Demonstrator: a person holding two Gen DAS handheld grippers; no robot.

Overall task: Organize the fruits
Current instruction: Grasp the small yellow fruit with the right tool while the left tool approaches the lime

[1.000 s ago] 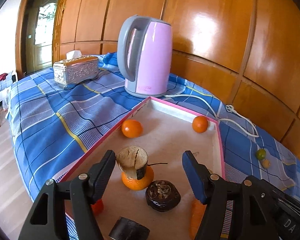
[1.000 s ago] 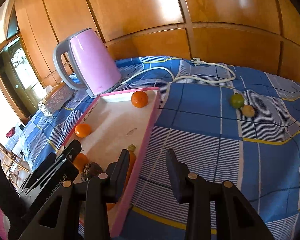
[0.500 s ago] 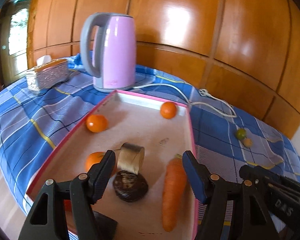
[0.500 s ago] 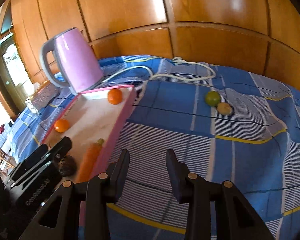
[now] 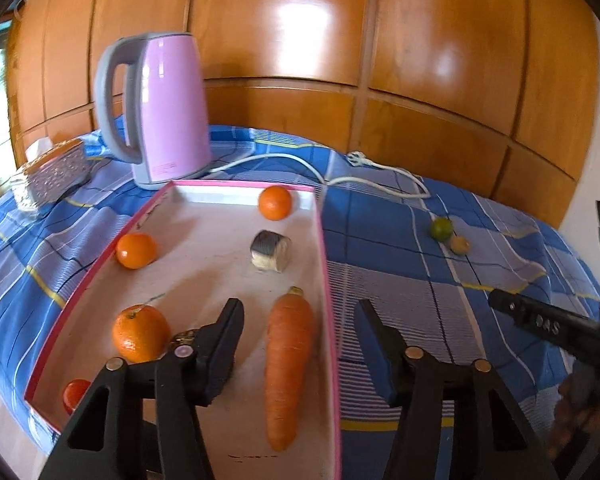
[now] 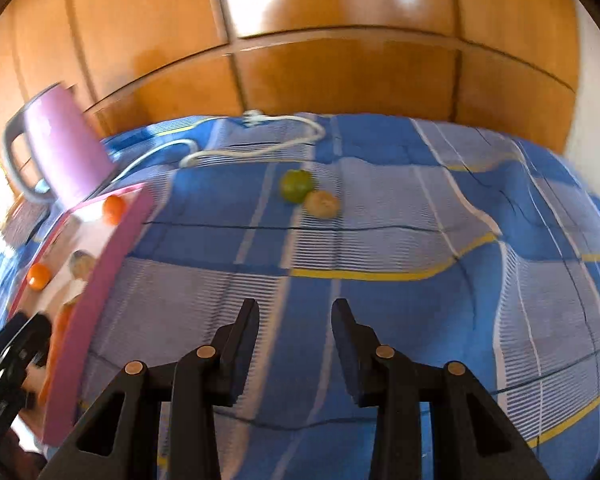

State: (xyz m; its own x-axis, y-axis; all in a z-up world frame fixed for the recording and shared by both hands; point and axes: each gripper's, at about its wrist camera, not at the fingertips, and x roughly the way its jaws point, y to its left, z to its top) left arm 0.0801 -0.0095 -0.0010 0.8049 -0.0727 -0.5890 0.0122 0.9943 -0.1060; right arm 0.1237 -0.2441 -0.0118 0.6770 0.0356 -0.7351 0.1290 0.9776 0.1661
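Swinging: both views have panned right vs 1 s ago, off the tray contents & toward the loose fruit on the blue plaid bed cover [image 6: 380,320].
Left hand-held gripper [image 5: 300,338]: wide open, empty; hangs over the near right part of the pink-rimmed white rectangular tray [image 5: 325,264], long orange carrot [image 5: 286,364] showing betw its fingers. 1 s ago it framed the wood stub sitting on an orange.
Right hand-held gripper [image 6: 294,338]: partly open, nothing held; now points at the small round green citrus [image 6: 296,185] & the touching pale yellow-brown round fruit [image 6: 321,203], which look closer & more centred than before.
Wood stub: short grey-brown log piece [image 5: 271,250] now lies on its side mid-tray, apart from the stemmed orange [image 5: 140,332].
In tray: 3 oranges in all, incl. [image 5: 135,250] & [image 5: 275,202], plus small red fruit [image 5: 75,394] at near left corner.
Bystanders: pink electric kettle [image 5: 160,108] w/ white cord [image 5: 340,178], silver embossed tissue box [image 5: 52,172].
Meaning: likely the 2 fruits outside the tray are next; right side looks lined up for the approach, not yet there.
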